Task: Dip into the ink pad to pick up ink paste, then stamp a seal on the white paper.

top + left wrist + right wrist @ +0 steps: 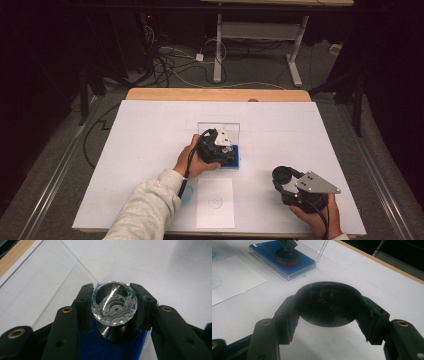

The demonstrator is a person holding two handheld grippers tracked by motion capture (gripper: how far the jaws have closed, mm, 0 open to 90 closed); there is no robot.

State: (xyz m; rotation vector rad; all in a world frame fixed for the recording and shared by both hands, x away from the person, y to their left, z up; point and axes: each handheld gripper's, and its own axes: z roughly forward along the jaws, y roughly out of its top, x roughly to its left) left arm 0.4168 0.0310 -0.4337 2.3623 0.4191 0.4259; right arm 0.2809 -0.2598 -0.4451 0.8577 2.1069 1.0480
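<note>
A faceted clear crystal sits between the jaws of my left gripper, which is shut on it. It hangs just above a round black base on the blue pad of a small case. In the high view my left gripper hovers over that blue case at the table's middle. My right gripper is shut on a round black disc, held low over the table at the front right. From the right gripper view the black base shows a red band.
The case's clear lid stands open behind the blue tray. A white sheet with a printed circle lies near the front edge. The white tabletop ends in a wooden strip at the back.
</note>
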